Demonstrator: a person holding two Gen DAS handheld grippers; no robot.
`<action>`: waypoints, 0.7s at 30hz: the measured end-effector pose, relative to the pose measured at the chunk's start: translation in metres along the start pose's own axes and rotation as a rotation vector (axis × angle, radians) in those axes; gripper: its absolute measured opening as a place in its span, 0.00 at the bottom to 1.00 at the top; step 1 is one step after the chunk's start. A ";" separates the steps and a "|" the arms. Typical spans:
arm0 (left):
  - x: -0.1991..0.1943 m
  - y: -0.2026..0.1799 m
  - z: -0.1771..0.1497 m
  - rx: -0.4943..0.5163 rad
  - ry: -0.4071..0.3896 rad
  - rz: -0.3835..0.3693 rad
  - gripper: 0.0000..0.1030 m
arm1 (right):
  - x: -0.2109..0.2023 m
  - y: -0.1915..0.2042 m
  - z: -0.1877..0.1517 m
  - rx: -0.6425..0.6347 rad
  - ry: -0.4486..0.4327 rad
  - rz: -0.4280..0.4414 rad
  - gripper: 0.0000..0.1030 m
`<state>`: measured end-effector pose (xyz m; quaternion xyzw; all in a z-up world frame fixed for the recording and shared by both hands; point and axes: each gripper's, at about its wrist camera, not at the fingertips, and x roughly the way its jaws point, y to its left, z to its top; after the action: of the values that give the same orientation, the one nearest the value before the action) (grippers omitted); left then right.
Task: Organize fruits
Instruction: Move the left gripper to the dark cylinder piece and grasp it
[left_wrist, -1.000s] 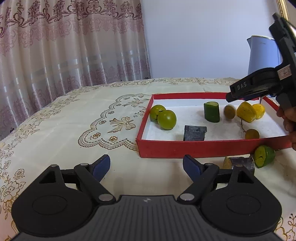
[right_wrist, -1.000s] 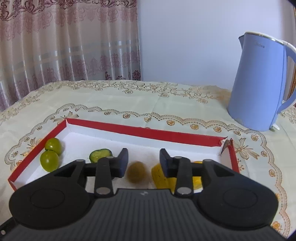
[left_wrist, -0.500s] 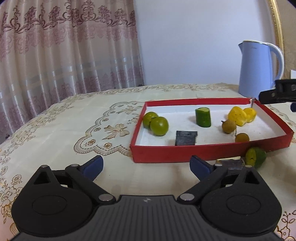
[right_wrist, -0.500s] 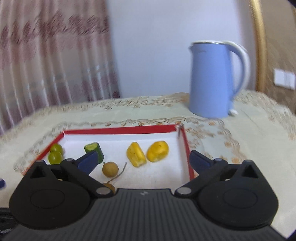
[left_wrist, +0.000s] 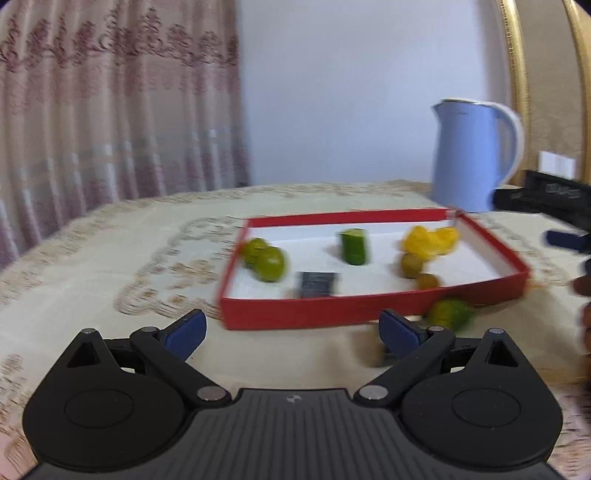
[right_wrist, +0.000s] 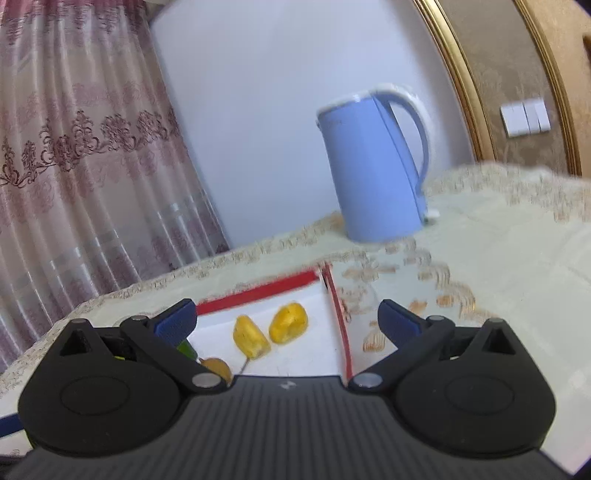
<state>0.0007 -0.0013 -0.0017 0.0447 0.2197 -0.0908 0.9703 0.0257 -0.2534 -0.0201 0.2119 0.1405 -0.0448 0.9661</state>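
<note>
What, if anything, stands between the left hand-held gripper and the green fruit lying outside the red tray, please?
Nothing visible blocks it. The green fruit lies on the tablecloth against the red tray front wall, just beyond the open left hand-held gripper, slightly to its right.

Soft, even daylight filters through the curtain (left_wrist: 110, 122) on the left of both views; shadows are faint. Motion blur smears the red tray (left_wrist: 369, 314), its fruit and the blue kettle (right_wrist: 373, 166). Fisheye distortion bends the gold frame (right_wrist: 454, 77) at the right edges, and the corners go dark.
</note>
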 end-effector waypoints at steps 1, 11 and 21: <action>-0.001 -0.006 0.001 0.005 0.010 -0.010 0.98 | 0.000 -0.003 0.001 0.023 0.006 0.027 1.00; 0.014 -0.052 0.002 0.075 0.060 -0.004 0.97 | -0.007 0.002 -0.003 0.002 -0.016 0.098 1.00; 0.037 -0.041 0.005 -0.008 0.176 -0.044 0.71 | -0.008 0.001 -0.004 0.006 -0.020 0.065 1.00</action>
<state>0.0273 -0.0480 -0.0154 0.0439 0.3052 -0.1068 0.9453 0.0175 -0.2501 -0.0210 0.2187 0.1234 -0.0158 0.9678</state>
